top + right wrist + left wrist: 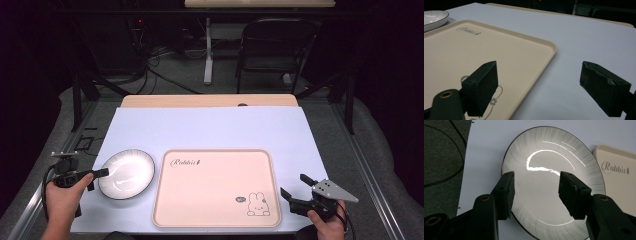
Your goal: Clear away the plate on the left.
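Left gripper [536,192]: jaws apart over the plate [544,150], touching nothing.
Right gripper [539,87]: wide open beside the tray [499,50].
Plate's near rim: cut off.

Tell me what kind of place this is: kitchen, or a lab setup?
Most likely a lab or recording room, not a kitchen: a table under a plain sheet, dark surroundings with cables on the floor and a folding chair behind. A plate and a tray lie staged on it.

Table [210,101] with a wooden top, covered by a pale blue sheet [210,127]. On the sheet: white plate [126,173] near left, cream tray [215,187] near centre, just beside the plate.
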Motion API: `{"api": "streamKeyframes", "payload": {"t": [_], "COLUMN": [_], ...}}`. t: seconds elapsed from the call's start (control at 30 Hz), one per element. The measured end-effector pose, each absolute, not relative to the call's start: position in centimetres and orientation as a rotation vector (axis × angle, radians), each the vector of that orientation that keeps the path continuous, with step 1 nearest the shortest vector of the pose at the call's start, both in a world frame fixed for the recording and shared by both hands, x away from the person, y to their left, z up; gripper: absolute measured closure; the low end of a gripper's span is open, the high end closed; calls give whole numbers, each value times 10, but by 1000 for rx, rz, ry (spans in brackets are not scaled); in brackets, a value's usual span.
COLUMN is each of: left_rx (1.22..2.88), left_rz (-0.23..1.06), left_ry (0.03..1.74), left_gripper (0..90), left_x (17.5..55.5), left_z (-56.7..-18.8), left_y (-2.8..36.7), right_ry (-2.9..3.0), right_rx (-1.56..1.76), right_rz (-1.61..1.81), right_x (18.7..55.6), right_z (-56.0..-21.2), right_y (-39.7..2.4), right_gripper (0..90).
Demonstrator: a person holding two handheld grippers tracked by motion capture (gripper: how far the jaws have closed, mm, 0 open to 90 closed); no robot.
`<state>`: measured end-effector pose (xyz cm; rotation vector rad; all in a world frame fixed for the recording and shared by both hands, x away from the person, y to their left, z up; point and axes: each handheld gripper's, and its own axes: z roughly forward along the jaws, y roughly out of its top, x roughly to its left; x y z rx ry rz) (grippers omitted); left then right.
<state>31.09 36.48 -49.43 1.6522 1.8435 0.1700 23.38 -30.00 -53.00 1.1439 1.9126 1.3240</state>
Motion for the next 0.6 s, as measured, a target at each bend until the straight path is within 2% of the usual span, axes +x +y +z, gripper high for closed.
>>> {"api": "streamKeyframes", "payload": {"t": [0.6], "left_rx": [1683], "left_rz": [85], "left_ry": [1969], "left_gripper": [469], "left_x": [329], "left_z": [-503], "left_y": [376], "right_ry": [1911], "right_rx": [1146], "right_rz": [1325], "right_x": [234], "right_z": [-530], "right_y": [-300], "right_gripper": [142]}}
